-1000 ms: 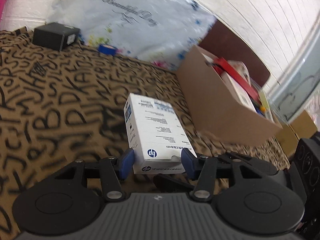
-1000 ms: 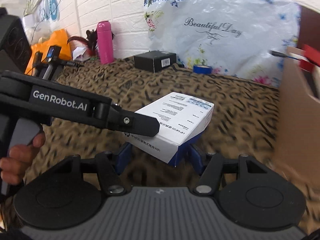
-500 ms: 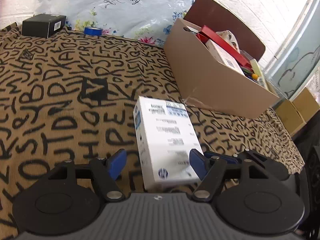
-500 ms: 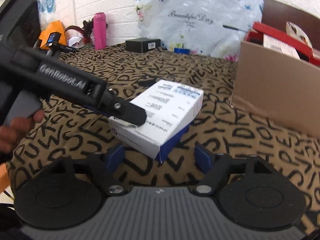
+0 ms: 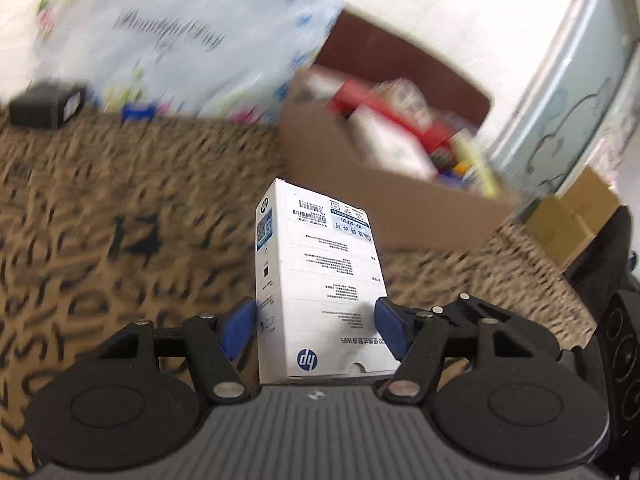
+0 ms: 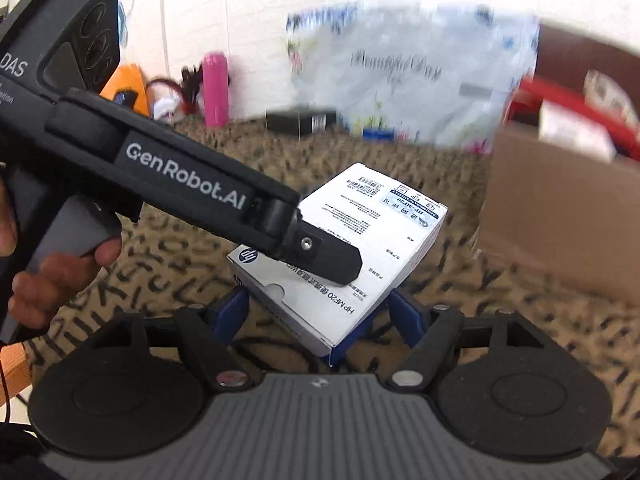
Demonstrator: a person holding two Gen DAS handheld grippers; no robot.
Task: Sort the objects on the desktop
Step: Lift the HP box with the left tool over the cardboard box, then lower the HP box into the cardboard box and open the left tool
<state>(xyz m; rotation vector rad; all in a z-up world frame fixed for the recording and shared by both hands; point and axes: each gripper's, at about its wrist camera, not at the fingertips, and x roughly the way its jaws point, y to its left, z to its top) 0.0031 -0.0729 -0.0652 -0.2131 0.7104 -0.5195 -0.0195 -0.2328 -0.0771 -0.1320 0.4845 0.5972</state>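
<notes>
Between my left tool point(image 5: 316, 326) pads, closing on its sides, I'm gripping the light, stiff, smooth white box point(image 5: 320, 280); right tool point(image 6: 320, 312) closing underneath.

White HP box point(image 6: 352, 248) between closing right tool point(image 6: 318, 312) pads; left tool point(image 6: 320, 256) atop.

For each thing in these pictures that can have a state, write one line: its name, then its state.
White box: lifted off the cloth, clamped.
Left gripper: jaws closing, pads against the white box.
Right gripper: jaws closing around the white box.
Cardboard box: open, filled with items.
Pink bottle: upright.
</notes>
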